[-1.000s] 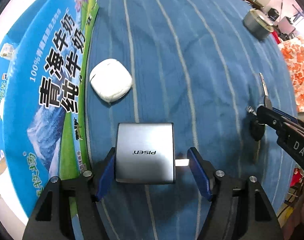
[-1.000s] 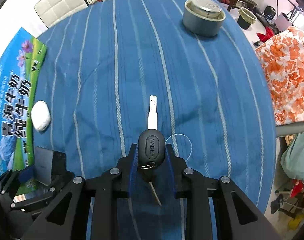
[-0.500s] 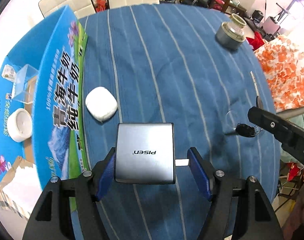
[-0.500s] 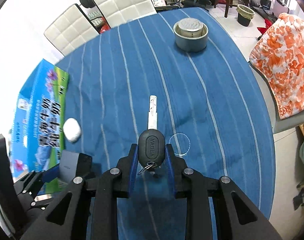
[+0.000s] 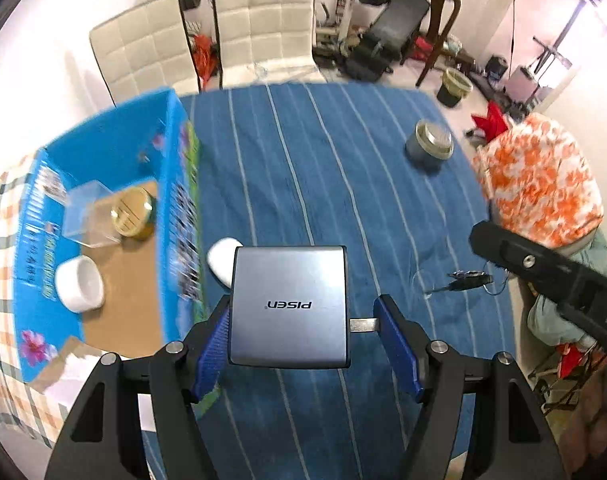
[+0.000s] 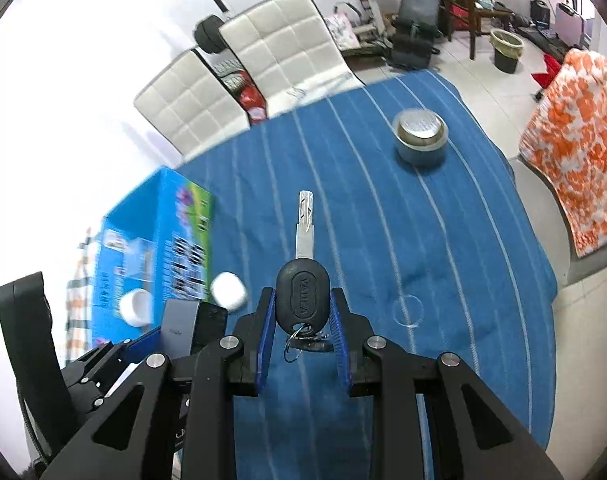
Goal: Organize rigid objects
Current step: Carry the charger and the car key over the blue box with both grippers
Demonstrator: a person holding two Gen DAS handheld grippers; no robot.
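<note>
My left gripper [image 5: 301, 334] is shut on a grey PISEN charger [image 5: 289, 304] by its body and plug prong, held high above the blue striped table [image 5: 343, 184]. My right gripper [image 6: 301, 314] is shut on a black-headed key [image 6: 302, 292] whose silver blade points forward; its key ring hangs below. A white earbud case [image 5: 219, 258] lies on the cloth beside the blue cardboard box [image 5: 103, 152], which shows in the right wrist view [image 6: 159, 216] too. The box holds a white bowl [image 5: 79, 284], a clear plastic box [image 5: 87, 216] and a round tin [image 5: 131, 212].
A grey tape roll with a tin [image 6: 421, 136] stands at the table's far right. White chairs [image 5: 259, 28] stand behind the table. A chair with an orange patterned cover [image 6: 583, 140] is at the right. The right gripper's arm [image 5: 551, 276] crosses the left wrist view.
Both grippers have risen well above the table with their objects still held. The view now takes in the open box's inside and the room beyond.
</note>
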